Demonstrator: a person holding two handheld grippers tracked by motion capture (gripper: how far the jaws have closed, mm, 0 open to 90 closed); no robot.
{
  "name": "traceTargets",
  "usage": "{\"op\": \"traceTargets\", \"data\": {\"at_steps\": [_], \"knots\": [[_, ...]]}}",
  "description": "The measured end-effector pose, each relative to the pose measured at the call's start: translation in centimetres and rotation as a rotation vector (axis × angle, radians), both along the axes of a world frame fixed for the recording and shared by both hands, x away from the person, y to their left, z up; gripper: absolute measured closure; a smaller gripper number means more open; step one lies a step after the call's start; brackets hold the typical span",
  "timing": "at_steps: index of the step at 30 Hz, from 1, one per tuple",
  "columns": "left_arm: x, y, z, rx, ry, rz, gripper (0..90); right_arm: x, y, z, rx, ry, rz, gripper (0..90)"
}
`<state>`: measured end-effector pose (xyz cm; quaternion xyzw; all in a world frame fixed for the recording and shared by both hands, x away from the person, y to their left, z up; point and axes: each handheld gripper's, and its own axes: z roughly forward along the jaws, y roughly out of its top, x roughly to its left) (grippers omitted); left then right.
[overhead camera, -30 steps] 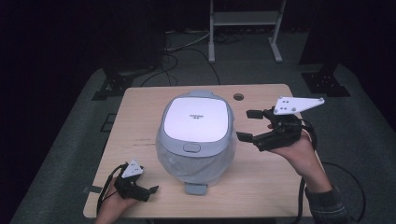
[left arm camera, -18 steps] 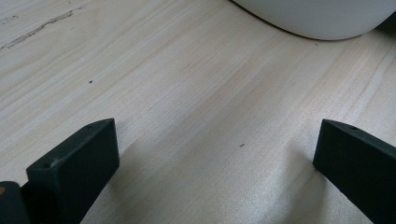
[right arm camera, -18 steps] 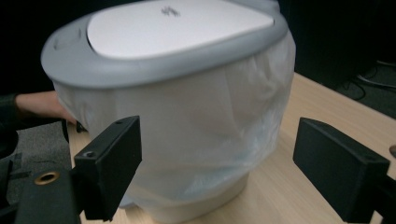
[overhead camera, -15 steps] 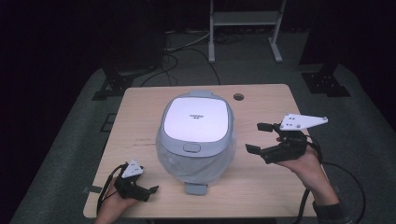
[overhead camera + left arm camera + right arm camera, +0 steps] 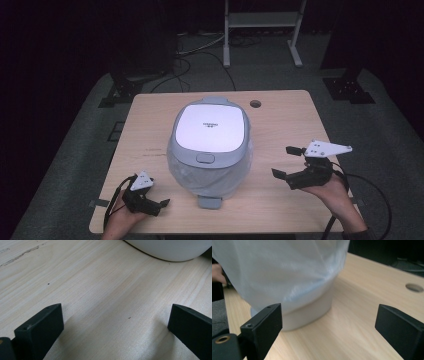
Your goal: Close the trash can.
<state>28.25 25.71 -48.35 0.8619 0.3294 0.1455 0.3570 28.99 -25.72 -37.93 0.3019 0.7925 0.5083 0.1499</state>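
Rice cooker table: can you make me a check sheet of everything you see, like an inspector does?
Surface: pale wooden table with a round hole near the far edge.
Job's things: rice cooker, lid down, standing mid-table, its lower body looking wrapped in thin clear plastic.
Clutter: nothing seen.
Grippers: left gripper sits low at the near left corner, jaws open over bare wood. Right gripper is right of the cooker, facing it but apart from it; its jaws have just been opening, with nothing between them.
Cables: a black cable trails from the right gripper; more lie on the floor beyond.
Surroundings: grey carpet, white stand, dark room.
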Motion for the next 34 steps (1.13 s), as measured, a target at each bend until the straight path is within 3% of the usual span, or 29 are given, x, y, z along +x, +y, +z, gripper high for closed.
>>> {"op": "traceTargets", "data": {"at_steps": [9, 18, 21, 26, 34], "knots": [[0.0, 0.0, 0.0, -0.002, -0.001, 0.001, 0.0, -0.6, -0.9, -4.5, -0.084, 0.059, -0.050, 2.1], [0.0, 0.0, 0.0, -0.001, -0.001, 0.001, 0.0, -0.9, -1.5, -7.8, -0.151, 0.148, -0.077, 1.2], [0.0, 0.0, 0.0, -0.002, -0.001, 0.001, 0.0, -1.1, -1.7, -8.7, -0.165, 0.174, -0.087, 1.2], [0.0, 0.0, 0.0, -0.001, -0.001, 0.000, 0.0, -1.0, -1.8, -10.0, -0.231, 0.200, -0.101, 1.2], [0.0, 0.0, 0.0, -0.001, -0.001, 0.004, 0.0, -0.8, -1.8, -10.7, -0.268, 0.205, -0.117, 1.0]]}}
